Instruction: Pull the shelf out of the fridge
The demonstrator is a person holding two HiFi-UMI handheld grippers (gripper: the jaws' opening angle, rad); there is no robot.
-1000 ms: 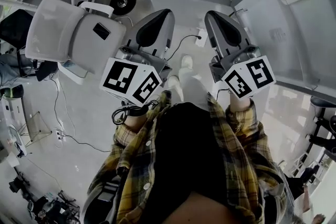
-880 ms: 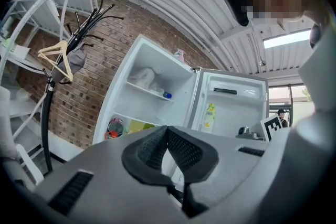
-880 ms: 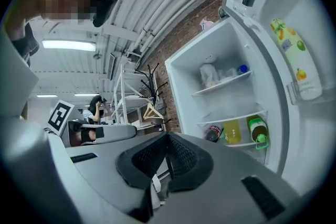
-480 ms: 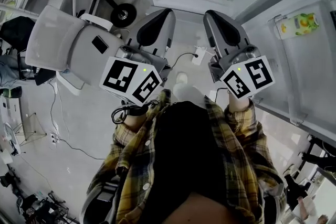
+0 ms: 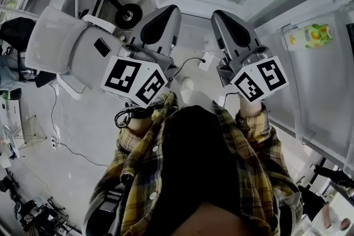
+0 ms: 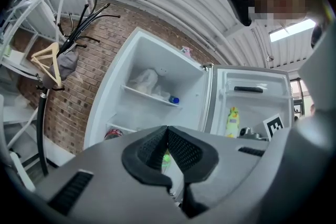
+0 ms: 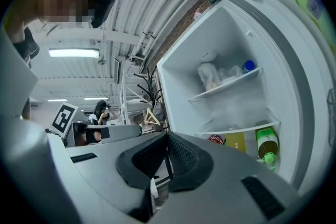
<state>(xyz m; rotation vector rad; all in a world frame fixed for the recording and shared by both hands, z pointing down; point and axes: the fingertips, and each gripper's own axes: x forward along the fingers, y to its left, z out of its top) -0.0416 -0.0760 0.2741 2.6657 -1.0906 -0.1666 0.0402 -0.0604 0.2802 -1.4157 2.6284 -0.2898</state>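
The white fridge (image 6: 157, 76) stands open ahead of me. A white upper shelf (image 6: 151, 96) carries a crumpled bag and a blue-capped bottle (image 6: 174, 99). In the right gripper view the same upper shelf (image 7: 226, 87) sits above a lower shelf (image 7: 239, 128), and below that stand a green bottle (image 7: 268, 147) and a red-capped one (image 7: 216, 139). My left gripper (image 5: 167, 12) and right gripper (image 5: 219, 15) are held side by side, short of the fridge, both shut on nothing. Neither touches a shelf.
The fridge door (image 5: 318, 80) hangs open on the right with a juice carton (image 5: 308, 36) in its rack. A grey chair (image 5: 72, 47) and a black coat stand (image 6: 50, 86) are on the left by a brick wall. Cables lie on the floor (image 5: 72, 130).
The head view has moved towards the fridge: the bottles inside it now show at the top edge. Both grippers stay shut, side by side.
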